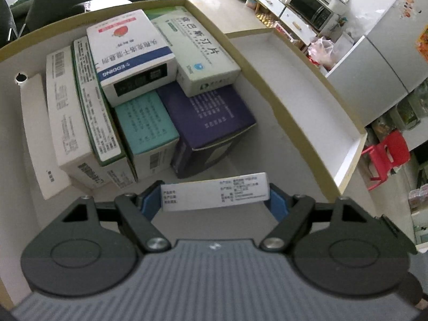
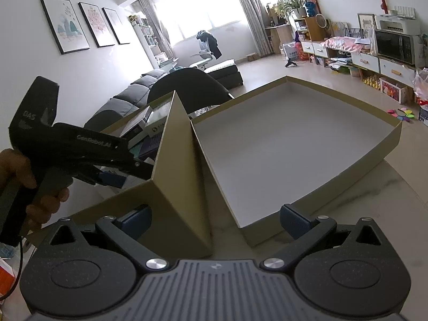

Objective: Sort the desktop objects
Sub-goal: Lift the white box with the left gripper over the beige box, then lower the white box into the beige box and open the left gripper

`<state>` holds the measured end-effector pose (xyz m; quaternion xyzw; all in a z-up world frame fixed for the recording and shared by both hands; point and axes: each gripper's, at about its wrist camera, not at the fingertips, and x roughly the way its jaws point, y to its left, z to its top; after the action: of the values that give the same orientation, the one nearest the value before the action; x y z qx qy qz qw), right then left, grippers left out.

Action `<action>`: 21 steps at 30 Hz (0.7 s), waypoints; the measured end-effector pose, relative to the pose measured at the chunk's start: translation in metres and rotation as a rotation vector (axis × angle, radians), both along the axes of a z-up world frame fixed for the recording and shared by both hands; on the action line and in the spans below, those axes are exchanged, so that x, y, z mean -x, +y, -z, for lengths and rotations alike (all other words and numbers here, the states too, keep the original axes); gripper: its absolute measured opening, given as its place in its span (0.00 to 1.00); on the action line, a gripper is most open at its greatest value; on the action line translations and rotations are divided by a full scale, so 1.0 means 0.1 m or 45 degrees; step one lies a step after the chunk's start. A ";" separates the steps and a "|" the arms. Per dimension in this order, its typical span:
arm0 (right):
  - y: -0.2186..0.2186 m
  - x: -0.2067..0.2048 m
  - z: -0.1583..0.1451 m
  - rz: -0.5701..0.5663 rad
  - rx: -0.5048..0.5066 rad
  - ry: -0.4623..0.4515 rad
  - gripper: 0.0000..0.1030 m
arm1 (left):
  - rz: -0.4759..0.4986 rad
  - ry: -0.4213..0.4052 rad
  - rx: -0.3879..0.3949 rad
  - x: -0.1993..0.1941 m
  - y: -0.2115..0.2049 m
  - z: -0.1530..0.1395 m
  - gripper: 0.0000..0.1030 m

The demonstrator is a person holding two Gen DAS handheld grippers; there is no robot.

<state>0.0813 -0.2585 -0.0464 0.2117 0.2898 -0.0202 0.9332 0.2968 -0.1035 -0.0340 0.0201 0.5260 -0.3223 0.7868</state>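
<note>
1. Left gripper (image 1: 215, 196): a white carton (image 1: 215, 191) is clamped between the blue pads, held over the cardboard box (image 1: 294, 123) beside stacked medicine cartons (image 1: 149, 85).
2. Right gripper (image 2: 215, 219): jaws are spread wide, nothing held, near the empty tray (image 2: 396, 136).

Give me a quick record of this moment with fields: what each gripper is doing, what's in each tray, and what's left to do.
left gripper: shut on a white box, over the filled tray
right gripper: open, holds nothing
filled tray: stacked medicine boxes, including a purple box and a teal box
second tray: nothing in it
left to do: set the white box down
</note>
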 end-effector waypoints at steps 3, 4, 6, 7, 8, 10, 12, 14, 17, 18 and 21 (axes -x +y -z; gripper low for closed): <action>-0.01 0.00 0.00 -0.003 -0.003 0.000 0.99 | -0.014 -0.002 -0.007 0.00 -0.02 -0.01 0.77; -0.01 0.00 0.00 -0.004 0.000 0.000 0.99 | -0.020 -0.002 -0.009 0.00 -0.02 -0.01 0.77; 0.00 -0.01 -0.01 -0.006 0.005 -0.001 0.99 | -0.036 -0.001 -0.006 -0.02 -0.03 -0.02 0.78; 0.00 -0.01 -0.01 -0.006 0.005 -0.001 0.99 | -0.045 -0.003 -0.006 -0.02 -0.03 -0.02 0.78; 0.00 -0.01 -0.01 -0.007 0.004 0.000 0.99 | -0.054 -0.007 -0.006 -0.02 -0.04 -0.03 0.78; -0.01 -0.01 -0.01 -0.009 0.003 0.001 0.99 | -0.070 -0.012 -0.003 -0.03 -0.02 -0.04 0.78; 0.00 0.00 -0.02 -0.008 0.003 0.003 0.99 | -0.086 -0.013 0.000 -0.04 -0.02 -0.05 0.78; 0.00 0.00 -0.02 -0.006 0.006 0.003 0.99 | -0.103 -0.016 0.003 -0.05 -0.01 -0.06 0.78; 0.01 0.01 -0.04 -0.008 0.001 -0.009 0.99 | -0.115 -0.018 0.003 -0.06 -0.01 -0.05 0.78; 0.02 0.03 -0.04 -0.009 0.001 -0.013 0.99 | -0.117 -0.016 0.003 -0.06 -0.01 -0.06 0.78; 0.04 0.05 -0.07 -0.007 0.006 -0.024 0.99 | -0.111 -0.011 0.009 -0.05 -0.02 -0.05 0.80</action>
<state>0.0764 -0.2545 -0.0395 0.2088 0.2817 -0.0165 0.9364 0.3023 -0.1059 -0.0292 -0.0043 0.5219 -0.2895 0.8023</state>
